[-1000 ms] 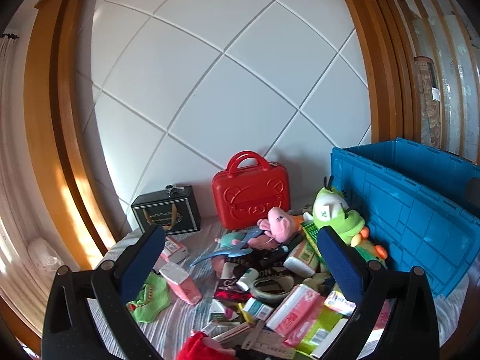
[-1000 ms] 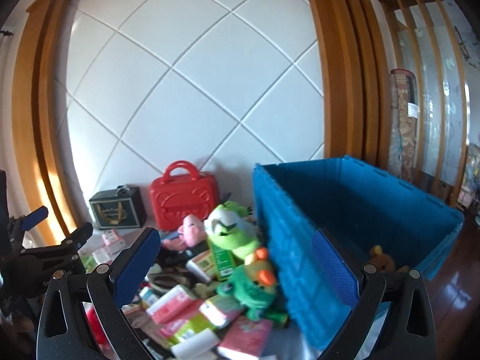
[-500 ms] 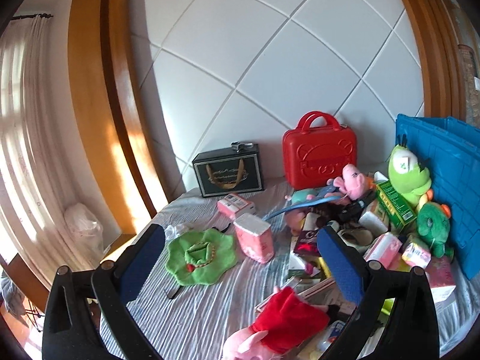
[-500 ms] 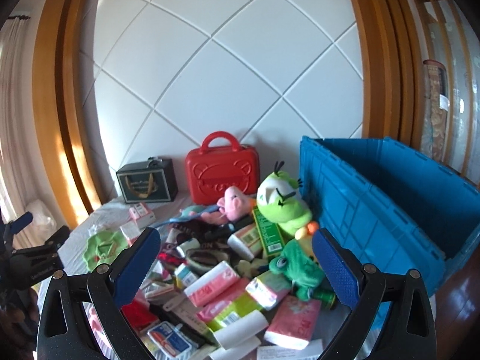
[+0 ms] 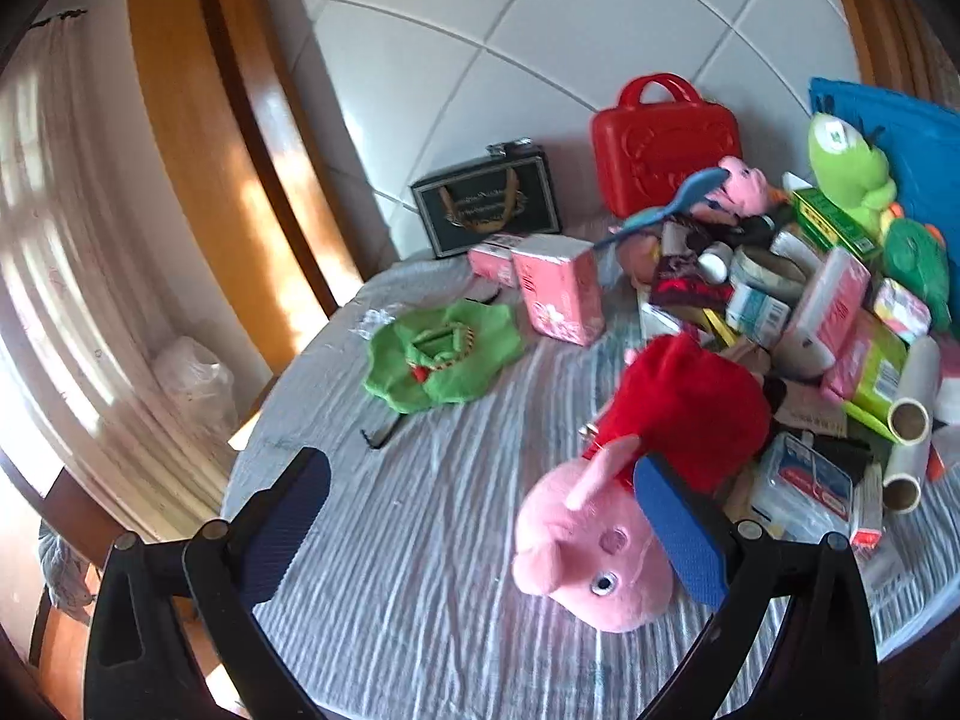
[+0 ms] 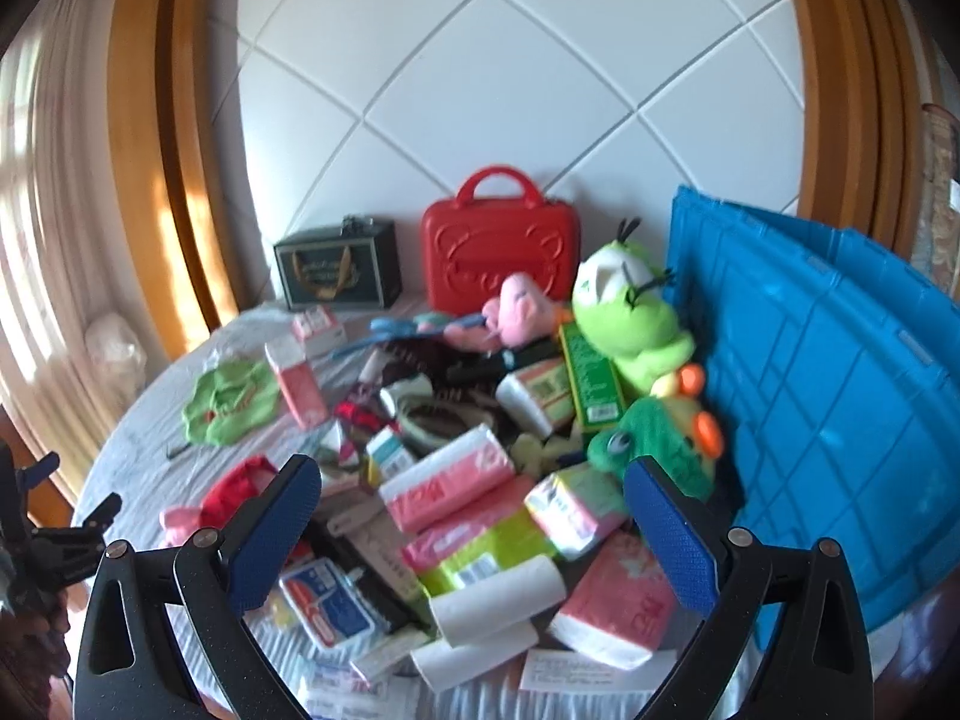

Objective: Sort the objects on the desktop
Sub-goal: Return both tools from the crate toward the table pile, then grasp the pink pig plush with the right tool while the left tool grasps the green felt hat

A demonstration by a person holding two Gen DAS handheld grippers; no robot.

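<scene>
- Left wrist view: left gripper (image 5: 480, 516) is held spread and empty, now lowered beside the pink pig plush (image 5: 591, 546), well left of the blue crate (image 5: 918, 138).
- Right gripper (image 6: 471, 525) is likewise held spread over the pile.
- Judgement: the plush is likely the next pick.

bare cloth (image 5: 420, 516) left; clutter pile (image 5: 780, 312) right.
</scene>
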